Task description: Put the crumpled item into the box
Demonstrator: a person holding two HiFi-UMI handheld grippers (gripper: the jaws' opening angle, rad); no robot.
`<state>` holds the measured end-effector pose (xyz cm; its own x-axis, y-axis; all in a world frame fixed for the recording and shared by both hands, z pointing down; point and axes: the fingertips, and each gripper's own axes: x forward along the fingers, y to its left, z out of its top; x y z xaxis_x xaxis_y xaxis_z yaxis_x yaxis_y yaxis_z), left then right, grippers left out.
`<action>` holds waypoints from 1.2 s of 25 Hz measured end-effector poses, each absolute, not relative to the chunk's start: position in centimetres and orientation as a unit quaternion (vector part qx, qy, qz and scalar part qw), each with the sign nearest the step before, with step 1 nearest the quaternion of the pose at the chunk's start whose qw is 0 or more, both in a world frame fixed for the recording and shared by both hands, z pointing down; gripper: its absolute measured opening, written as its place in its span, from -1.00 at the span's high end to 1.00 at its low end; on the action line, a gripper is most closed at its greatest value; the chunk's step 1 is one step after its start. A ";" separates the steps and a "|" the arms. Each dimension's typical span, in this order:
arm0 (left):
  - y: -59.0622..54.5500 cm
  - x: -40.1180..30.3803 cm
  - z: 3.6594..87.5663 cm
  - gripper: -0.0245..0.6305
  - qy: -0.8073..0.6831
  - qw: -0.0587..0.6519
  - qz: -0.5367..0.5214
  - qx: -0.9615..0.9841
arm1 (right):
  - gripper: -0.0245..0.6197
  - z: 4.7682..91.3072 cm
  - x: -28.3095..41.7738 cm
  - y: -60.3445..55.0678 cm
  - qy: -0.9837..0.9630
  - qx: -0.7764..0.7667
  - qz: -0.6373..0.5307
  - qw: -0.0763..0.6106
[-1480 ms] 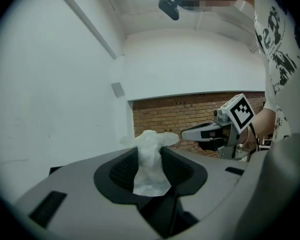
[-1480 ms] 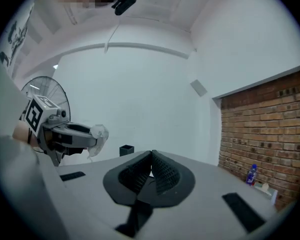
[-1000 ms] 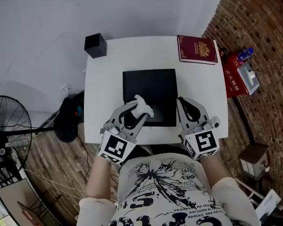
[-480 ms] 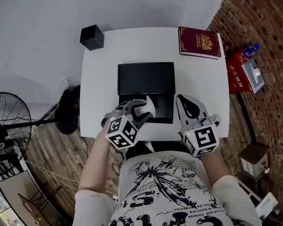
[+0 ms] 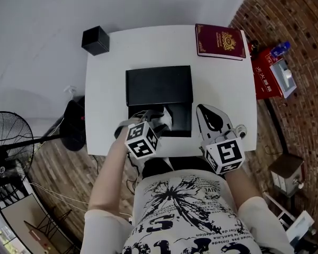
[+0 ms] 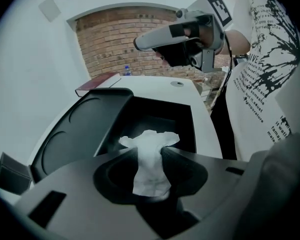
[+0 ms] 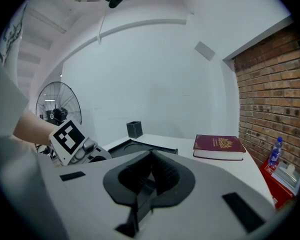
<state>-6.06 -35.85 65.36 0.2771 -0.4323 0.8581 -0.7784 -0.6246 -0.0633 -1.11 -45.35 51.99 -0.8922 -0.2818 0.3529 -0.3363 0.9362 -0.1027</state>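
A plain small room set up as a makeshift workspace — a white desk (image 5: pixel 228 89) pushed against a bare white wall (image 5: pixel 42 15), an exposed brick wall (image 5: pixel 302 89) to one side, a wood-plank floor (image 5: pixel 58 179), a standing fan (image 5: pixel 5 136), and on the desk a dark red book (image 5: pixel 220 41) and a small black pot (image 5: pixel 95 40).

Your grey left gripper (image 6: pixel 149 150) angles inward toward your right, its black-padded jaws clamped on a crumpled white tissue (image 6: pixel 151 170). Your grey right gripper (image 7: pixel 151 159) points forward beside it, jaws pressed together, empty.
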 end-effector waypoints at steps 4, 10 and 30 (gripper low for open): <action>-35.9 -6.6 66.7 0.44 -0.382 0.194 0.488 0.761 | 0.88 52.4 -1.0 -45.4 -0.968 0.163 0.084 0.172; -36.2 -6.8 67.5 0.42 -0.380 0.217 0.481 0.760 | 0.88 52.7 -1.2 -45.5 -0.967 0.167 0.086 0.175; -36.1 -9.0 56.2 0.32 -0.509 0.160 0.350 0.770 | 0.88 47.9 -2.3 -43.1 -0.972 0.174 0.047 0.154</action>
<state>-9.02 -36.11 56.17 0.2357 -0.6722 0.7018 -0.8959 -0.4302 -0.1112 -2.34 -43.14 47.88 -0.8925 -0.3233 0.3146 -0.3521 0.9352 -0.0378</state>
